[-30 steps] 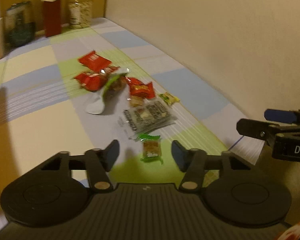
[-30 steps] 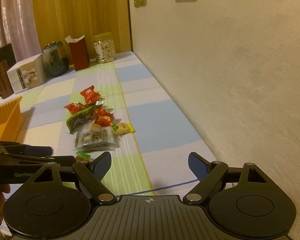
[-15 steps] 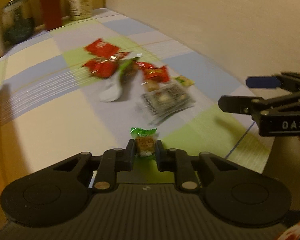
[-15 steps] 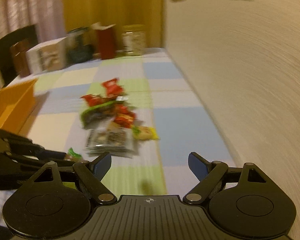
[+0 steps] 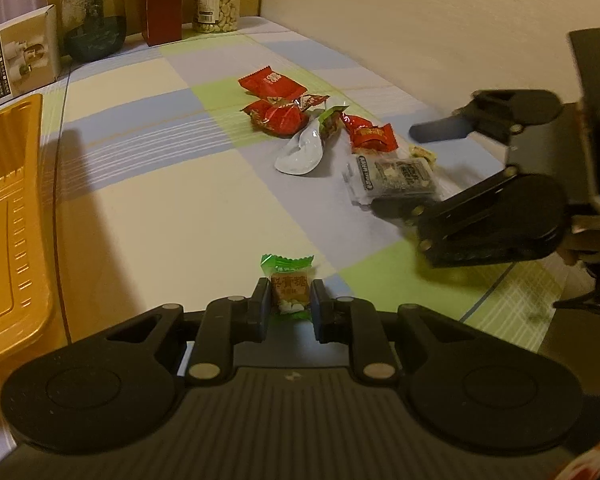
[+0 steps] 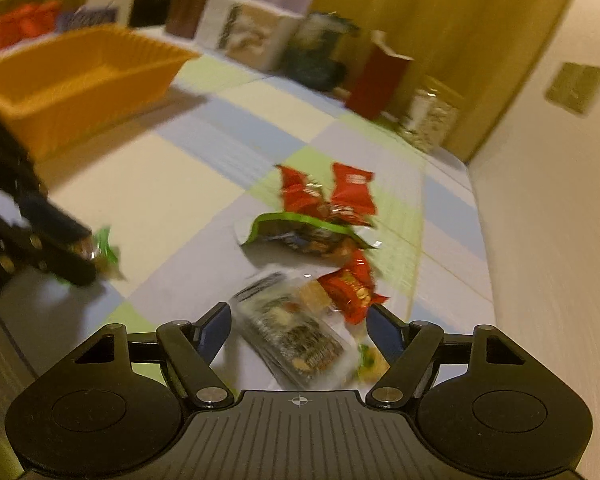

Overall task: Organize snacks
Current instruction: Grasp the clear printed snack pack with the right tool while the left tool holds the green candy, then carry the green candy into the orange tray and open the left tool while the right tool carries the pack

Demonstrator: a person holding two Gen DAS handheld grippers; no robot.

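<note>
On my far left sits the orange basket (image 5: 8,208), which I take to be where the snacks belong. My left gripper (image 5: 290,304) is clamped on the green-wrapped candy (image 5: 289,286), pinching its flat sides so the small wrapper can't slip out. To the right, my right gripper (image 6: 298,326) hangs with fingers spread wide on either side of the clear nut packet (image 6: 296,338), low over the tablecloth (image 5: 172,200). The red packets (image 6: 332,196) lie just beyond it.

Right hand-held gripper (image 6: 298,330) spread wide, straddling clear snack pack (image 6: 290,340); red wrappers (image 6: 332,196) beyond, blurred.
</note>
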